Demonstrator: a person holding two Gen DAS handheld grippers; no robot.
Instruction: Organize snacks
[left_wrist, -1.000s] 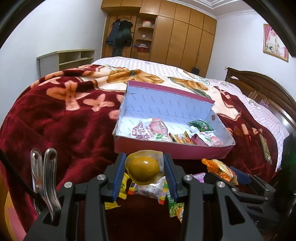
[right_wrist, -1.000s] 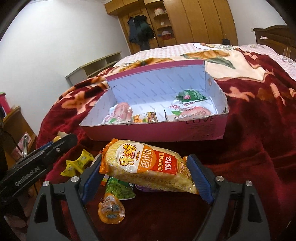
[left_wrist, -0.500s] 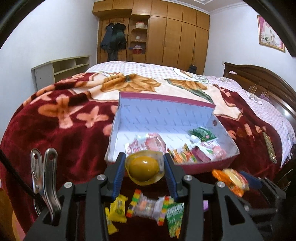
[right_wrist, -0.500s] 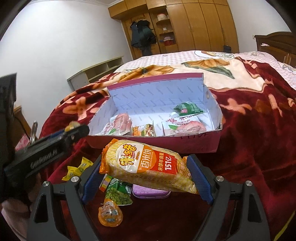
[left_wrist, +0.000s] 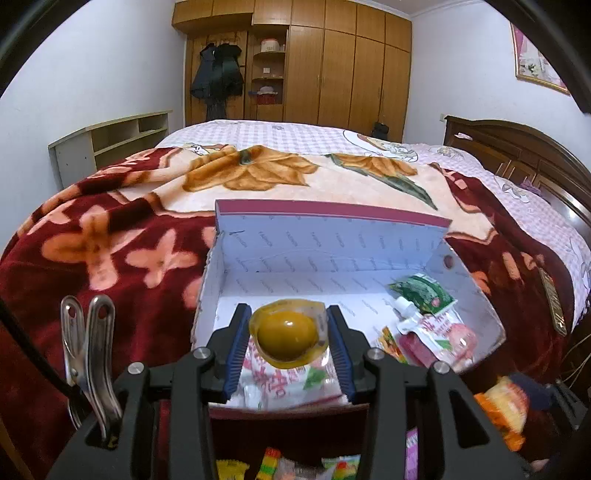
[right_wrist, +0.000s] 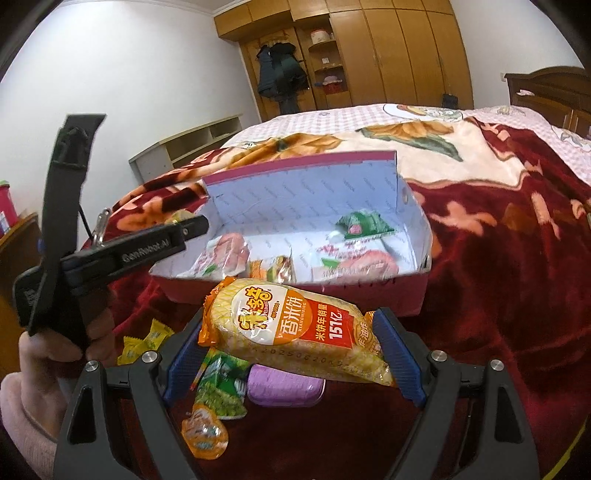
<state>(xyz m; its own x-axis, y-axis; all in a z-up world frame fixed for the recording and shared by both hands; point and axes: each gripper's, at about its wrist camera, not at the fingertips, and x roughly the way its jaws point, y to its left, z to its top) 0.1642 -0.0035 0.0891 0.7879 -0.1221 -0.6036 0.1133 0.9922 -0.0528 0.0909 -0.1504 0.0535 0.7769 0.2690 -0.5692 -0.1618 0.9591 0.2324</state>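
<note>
Both grippers loaded, delivery to box in hand.
I see left gripper (left_wrist: 286, 338) pinching jelly cup (left_wrist: 286, 334) over box (left_wrist: 436, 225); right gripper (right_wrist: 291, 354) clamps rice cracker pack (right_wrist: 295, 328) at 6 o'clock of box; next I release inside.

The jelly cup (left_wrist: 287, 335) is amber yellow. The box (left_wrist: 369, 254) is maroon outside, pale blue-white inside. The rice cracker pack (right_wrist: 295, 328) is orange, red and white. The blanket (left_wrist: 92, 236) is dark red with peach flowers. The tin (right_wrist: 284, 387) is lilac.
</note>
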